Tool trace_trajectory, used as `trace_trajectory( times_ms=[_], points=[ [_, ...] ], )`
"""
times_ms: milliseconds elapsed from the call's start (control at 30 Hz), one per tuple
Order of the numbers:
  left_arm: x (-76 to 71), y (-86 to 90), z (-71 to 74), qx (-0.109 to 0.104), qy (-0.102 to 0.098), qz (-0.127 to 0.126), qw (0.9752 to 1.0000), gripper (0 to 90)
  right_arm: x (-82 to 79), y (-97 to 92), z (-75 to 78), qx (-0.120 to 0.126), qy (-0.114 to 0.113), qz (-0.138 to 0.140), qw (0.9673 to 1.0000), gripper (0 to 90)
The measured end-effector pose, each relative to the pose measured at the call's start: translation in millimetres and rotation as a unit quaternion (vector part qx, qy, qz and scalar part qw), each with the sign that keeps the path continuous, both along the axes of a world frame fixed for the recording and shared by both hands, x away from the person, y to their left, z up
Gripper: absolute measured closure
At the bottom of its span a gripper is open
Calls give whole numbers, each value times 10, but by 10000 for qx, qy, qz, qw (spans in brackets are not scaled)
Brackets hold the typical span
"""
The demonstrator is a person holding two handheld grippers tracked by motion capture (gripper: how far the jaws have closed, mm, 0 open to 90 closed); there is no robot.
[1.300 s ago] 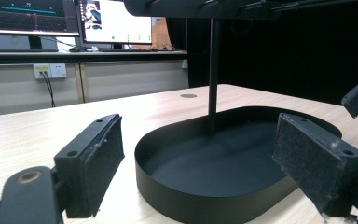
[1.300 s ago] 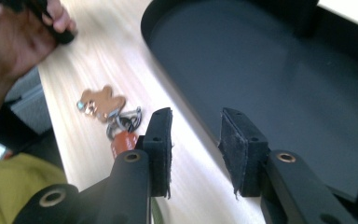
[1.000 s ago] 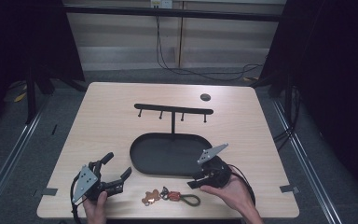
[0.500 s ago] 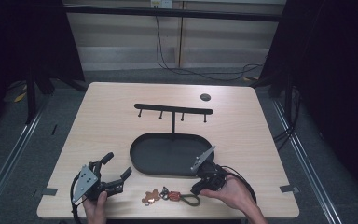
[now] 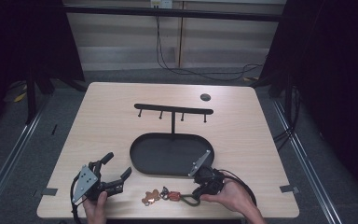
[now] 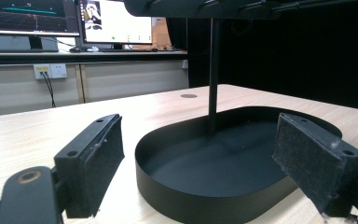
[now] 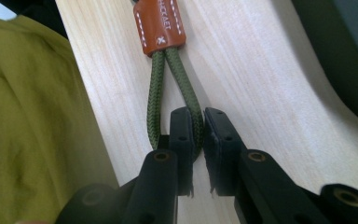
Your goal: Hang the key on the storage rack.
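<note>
Keychain [image 5: 170, 195] with an olive-green cord loop [image 7: 168, 93], a brown leather tab [image 7: 160, 25] and a small copper-coloured charm lies on the desk [image 5: 102, 126] near its front edge, just in front of the black oval tray [image 5: 170, 154] that carries a hook stand [image 5: 173, 111]. Right tool [image 7: 196, 135] has just been closing and now pinches one strand of the cord loop between its narrow jaws, while the left tool [image 5: 116, 173] rests on the desk well to the left, jaws wide apart with nothing between them
</note>
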State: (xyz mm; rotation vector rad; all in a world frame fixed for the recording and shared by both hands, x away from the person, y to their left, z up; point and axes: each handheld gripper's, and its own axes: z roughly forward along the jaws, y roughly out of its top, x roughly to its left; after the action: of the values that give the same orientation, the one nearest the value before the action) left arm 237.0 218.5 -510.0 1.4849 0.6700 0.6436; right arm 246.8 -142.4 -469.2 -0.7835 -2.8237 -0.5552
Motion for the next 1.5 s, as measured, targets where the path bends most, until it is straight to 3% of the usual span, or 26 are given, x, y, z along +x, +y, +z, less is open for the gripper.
trace_trajectory(
  times_ms=[100,300,433,500,800,900,1000,1300,1500],
  points=[
    [0,0,-1,-4,-7,3,10000,158,-43,46,-12,-72,-221,92,9997,817],
    [1,3,0,21,-23,17,10000,157,-59,94,-1,-213,-244,163,9993,834],
    [-1,-1,-1,-5,-8,2,10000,158,-43,161,21,-497,-241,264,9981,845],
    [-1,-1,-1,-7,-12,2,10000,158,-5,159,14,-424,-283,248,9984,851],
    [-1,-1,-1,-6,-11,0,10000,157,115,156,26,-377,53,305,9988,855],
    [-1,-1,-1,-5,-12,0,10000,157,150,164,77,-379,151,291,9987,855],
    [-1,-2,-1,-13,-11,-1,10000,157,184,184,155,-431,224,511,9975,855],
    [-1,-1,-1,-6,-10,-1,10000,157,315,269,418,-642,24,575,9963,857],
    [-1,-1,-1,-6,-11,-1,10000,157,421,318,541,-852,40,636,9943,856]
  ],
)
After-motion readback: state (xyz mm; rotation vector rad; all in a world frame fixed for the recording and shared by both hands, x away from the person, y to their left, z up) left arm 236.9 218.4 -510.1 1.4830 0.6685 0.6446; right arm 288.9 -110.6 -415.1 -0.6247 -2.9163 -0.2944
